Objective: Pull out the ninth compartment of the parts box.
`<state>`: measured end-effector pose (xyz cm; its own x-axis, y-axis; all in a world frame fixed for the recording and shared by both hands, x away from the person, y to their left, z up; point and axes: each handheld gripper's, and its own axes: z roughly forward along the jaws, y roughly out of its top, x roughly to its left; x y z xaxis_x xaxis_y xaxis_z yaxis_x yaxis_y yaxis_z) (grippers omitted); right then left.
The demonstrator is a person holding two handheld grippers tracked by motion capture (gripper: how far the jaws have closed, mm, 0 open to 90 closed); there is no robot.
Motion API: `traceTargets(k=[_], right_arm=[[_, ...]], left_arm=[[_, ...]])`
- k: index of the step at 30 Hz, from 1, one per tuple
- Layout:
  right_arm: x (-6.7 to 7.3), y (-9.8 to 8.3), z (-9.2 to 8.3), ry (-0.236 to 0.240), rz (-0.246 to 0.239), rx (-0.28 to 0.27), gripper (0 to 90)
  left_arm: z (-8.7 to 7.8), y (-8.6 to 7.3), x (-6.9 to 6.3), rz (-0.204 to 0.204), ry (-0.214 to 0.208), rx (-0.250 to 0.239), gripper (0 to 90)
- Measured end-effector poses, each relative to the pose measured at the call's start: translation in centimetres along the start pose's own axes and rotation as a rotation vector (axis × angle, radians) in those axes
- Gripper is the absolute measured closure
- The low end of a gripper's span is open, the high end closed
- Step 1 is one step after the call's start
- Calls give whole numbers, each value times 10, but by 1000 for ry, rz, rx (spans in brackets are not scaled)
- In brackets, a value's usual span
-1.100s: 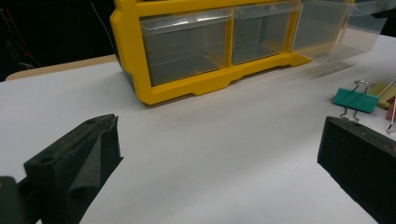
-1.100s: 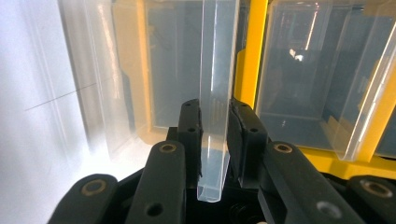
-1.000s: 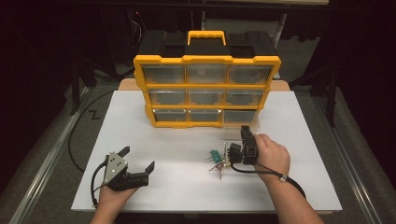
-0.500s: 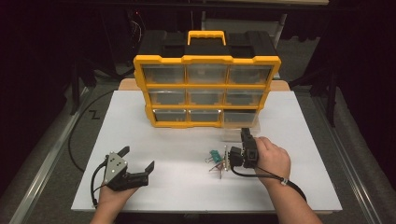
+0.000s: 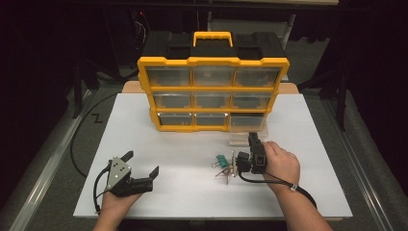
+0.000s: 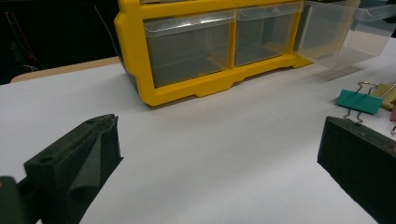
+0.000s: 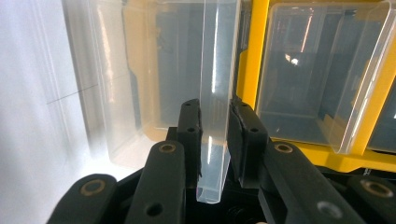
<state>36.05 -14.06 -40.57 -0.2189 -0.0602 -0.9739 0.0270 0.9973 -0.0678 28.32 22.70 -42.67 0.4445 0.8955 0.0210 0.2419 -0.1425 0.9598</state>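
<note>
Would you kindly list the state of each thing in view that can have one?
Bottom-right drawer: pulled partly out of the organizer, front wall between the jaws.
Other drawers: pushed in.
Organizer: upright on the table, handle up.
Right claw: shut on the drawer's clear front wall.
Left claw: open, holding nothing, resting on the table.
Binder clips: lying loose on the table.

Both tools (image 5: 144,178) (image 5: 240,162) are black with trailing black cables; the left carries a grey three-cornered plate.
</note>
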Motion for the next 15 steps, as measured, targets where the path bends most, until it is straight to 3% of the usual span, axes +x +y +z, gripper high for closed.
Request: traceTargets(k=[6,15], right_arm=[[0,0,0,0,3,-2,768],[3,-5,-6,3,23,-28,682]], left_arm=[[1,0,-1,-1,-3,1,2],[1,0,-1,1,-7,5,2]])
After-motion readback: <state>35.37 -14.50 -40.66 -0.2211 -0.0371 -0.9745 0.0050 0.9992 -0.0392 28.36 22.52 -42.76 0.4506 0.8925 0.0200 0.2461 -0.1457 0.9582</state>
